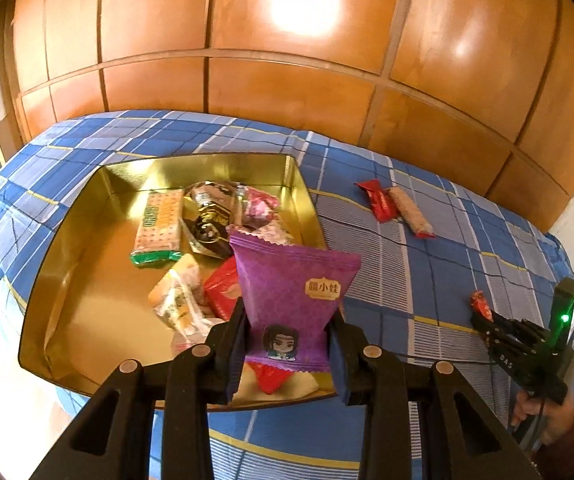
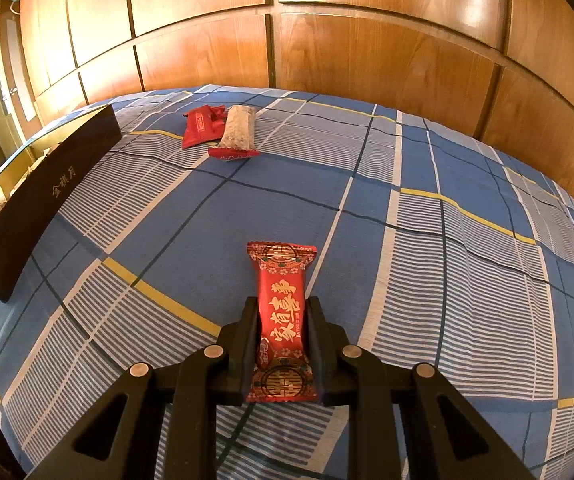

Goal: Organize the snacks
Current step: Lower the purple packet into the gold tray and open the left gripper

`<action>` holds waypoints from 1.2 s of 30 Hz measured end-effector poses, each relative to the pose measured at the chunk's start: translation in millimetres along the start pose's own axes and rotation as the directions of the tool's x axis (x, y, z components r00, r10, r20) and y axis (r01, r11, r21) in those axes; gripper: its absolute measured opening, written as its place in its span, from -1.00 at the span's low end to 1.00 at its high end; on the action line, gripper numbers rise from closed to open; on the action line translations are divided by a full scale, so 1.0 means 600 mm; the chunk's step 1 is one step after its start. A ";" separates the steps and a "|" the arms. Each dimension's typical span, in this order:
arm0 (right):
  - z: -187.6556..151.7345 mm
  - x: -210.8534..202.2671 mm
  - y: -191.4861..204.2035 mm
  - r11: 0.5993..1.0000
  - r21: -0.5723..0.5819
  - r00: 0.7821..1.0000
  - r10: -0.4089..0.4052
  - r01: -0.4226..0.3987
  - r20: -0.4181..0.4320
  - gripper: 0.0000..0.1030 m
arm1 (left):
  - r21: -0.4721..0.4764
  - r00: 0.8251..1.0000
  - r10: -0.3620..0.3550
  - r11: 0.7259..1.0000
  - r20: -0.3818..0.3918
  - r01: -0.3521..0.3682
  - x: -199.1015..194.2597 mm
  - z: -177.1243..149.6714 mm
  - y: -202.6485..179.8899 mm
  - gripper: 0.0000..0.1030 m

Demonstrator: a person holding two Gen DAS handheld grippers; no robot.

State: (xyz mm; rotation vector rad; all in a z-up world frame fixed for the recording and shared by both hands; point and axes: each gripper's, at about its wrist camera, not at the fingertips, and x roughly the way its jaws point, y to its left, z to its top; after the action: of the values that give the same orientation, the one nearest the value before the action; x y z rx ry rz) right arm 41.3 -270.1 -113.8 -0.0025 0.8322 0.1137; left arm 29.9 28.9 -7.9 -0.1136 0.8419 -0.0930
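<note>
My left gripper (image 1: 287, 344) is pinching the purple pack (image 1: 293, 292) by its lower end, over the near edge of the tin (image 1: 207, 160). It's a thin grip; if the pack slips, it could catch the near rim and tip out. My right gripper (image 2: 283, 336) is clamped on the red bar (image 2: 282, 320) above the bedspread (image 2: 447, 280), well away from the tin, so a slip there drops it on the cloth. Farther off, two more snacks (image 2: 223, 128) lie loose, touching; grabbing one may drag the other.

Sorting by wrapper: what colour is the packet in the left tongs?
Purple packet, clearest in the left wrist view.
</note>
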 end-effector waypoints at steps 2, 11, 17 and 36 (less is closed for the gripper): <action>0.000 0.000 -0.001 1.000 0.002 1.000 0.002 -0.002 0.001 -0.56 | -0.026 1.000 0.007 1.000 0.001 -0.007 -0.003 0.003 0.019 -0.31; -0.002 -0.001 -0.004 1.000 0.015 1.000 0.013 -0.014 0.007 -0.56 | -0.262 0.995 0.091 0.960 -0.040 -0.098 -0.007 0.022 0.187 -0.31; -0.003 -0.001 -0.006 1.000 0.022 1.000 0.019 -0.019 0.010 -0.56 | -0.343 0.991 0.084 0.932 -0.109 -0.116 0.027 0.024 0.245 -0.31; -0.004 -0.002 -0.007 0.999 0.034 1.000 0.022 -0.022 0.013 -0.56 | -0.321 0.976 0.066 0.938 -0.207 -0.132 0.116 0.033 0.242 -0.08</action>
State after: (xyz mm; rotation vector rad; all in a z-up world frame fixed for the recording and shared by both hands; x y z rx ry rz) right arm 39.3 -274.2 -114.5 0.0391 0.8220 0.1204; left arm 96.0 165.1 -66.0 -0.3856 1.0521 0.1378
